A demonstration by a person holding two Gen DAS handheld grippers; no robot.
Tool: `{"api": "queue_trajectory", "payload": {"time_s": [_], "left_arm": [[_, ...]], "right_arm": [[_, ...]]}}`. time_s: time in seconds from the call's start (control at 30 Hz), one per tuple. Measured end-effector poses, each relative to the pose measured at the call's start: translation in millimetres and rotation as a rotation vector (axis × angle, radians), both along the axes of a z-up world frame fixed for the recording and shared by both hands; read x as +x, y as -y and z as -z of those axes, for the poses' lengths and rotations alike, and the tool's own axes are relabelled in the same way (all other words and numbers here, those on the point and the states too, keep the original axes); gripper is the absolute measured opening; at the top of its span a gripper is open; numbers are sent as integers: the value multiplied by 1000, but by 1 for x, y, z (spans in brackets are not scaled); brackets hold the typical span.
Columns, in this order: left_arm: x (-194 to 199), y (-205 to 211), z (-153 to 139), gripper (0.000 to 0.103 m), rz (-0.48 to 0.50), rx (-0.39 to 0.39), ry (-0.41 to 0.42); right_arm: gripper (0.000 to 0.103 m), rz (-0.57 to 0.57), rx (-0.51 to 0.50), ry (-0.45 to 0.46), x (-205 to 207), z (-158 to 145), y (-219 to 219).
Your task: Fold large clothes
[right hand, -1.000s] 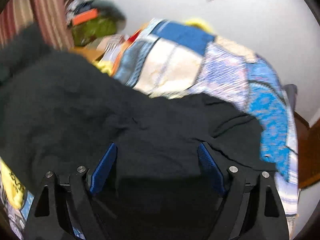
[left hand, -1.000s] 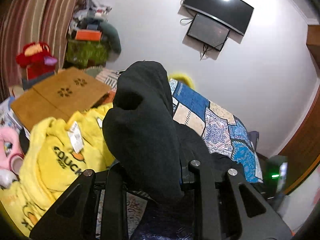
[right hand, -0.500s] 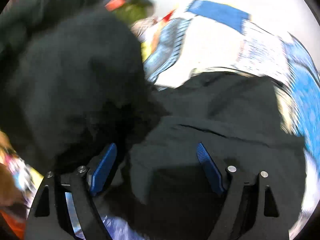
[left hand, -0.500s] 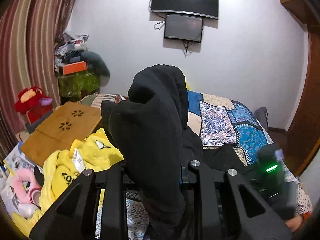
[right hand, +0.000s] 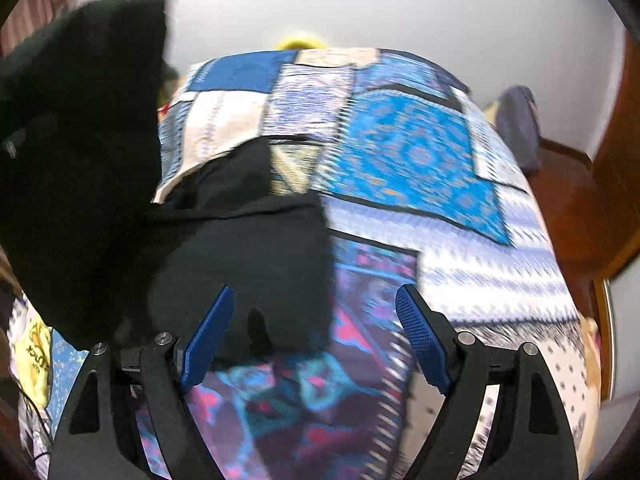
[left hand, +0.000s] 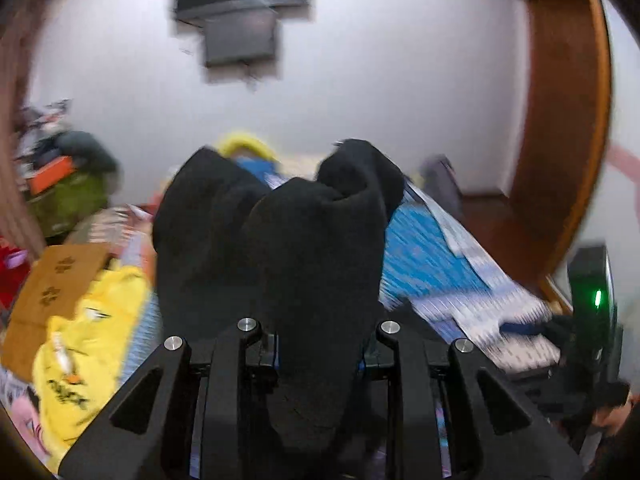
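A large black fleece garment (left hand: 316,248) is clamped in the left gripper (left hand: 318,354), its thick folds bunched between the two black fingers and rising in two soft humps ahead of the camera. The rest of the cloth is seen draped down onto a bed covered by a blue-and-white patchwork quilt (right hand: 408,152), where one dark flap lies flat just ahead of the right gripper (right hand: 310,316). That gripper is spread wide, its blue ribbed pads (right hand: 208,332) gripping nothing, and is held above the near part of the quilt, the black flap lying under its left pad only. Beside the garment, at the left of the bed, a bright yellow plush garment (left hand: 92,336) with printed lettering is heaped, and a brown cardboard sheet (left hand: 56,280) lies next to it. On the white wall beyond, two dark flat screens (left hand: 240,12) are mounted, one above the other. Both views are smeared by motion blur.
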State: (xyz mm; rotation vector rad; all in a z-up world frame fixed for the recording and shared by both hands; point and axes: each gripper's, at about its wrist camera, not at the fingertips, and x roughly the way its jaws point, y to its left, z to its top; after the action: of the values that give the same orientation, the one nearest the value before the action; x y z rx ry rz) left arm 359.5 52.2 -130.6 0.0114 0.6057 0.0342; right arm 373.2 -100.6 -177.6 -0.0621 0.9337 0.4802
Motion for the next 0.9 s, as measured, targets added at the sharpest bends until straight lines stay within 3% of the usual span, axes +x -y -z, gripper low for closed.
{"api": "queue_trajectory", "payload": {"time_s": [0.1,0.2,0.3,0.37,0.43,0.53,0.6,0.9], "left_arm": [[16,29,31,27,90,3,-128],[24,40,57,33,157,-48,-256],[22,43,63,36,170,-57,-297],[18,44,56,43,171,-55,-314],[11,47,47,61,183,-63,-320],[-9,53,28,80,211,-70,-293],[-21,52,17,86,217,-64,-272],[-46,-25,-28,94,-5,-8,-136]], "right_arm": [[81,51,7,-25,3,1,23],[81,78,15,-35,1,-1,41],[81,89,1,-24,-6,-6,53],[81,93,-7,-17,-8,-11,57],[81,95,-8,-11,-11,-17,60],[81,90,-2,8,-17,-27,62],[81,76,2,28,-24,-36,59],[81,-67,40,129,-43,-82,9]]}}
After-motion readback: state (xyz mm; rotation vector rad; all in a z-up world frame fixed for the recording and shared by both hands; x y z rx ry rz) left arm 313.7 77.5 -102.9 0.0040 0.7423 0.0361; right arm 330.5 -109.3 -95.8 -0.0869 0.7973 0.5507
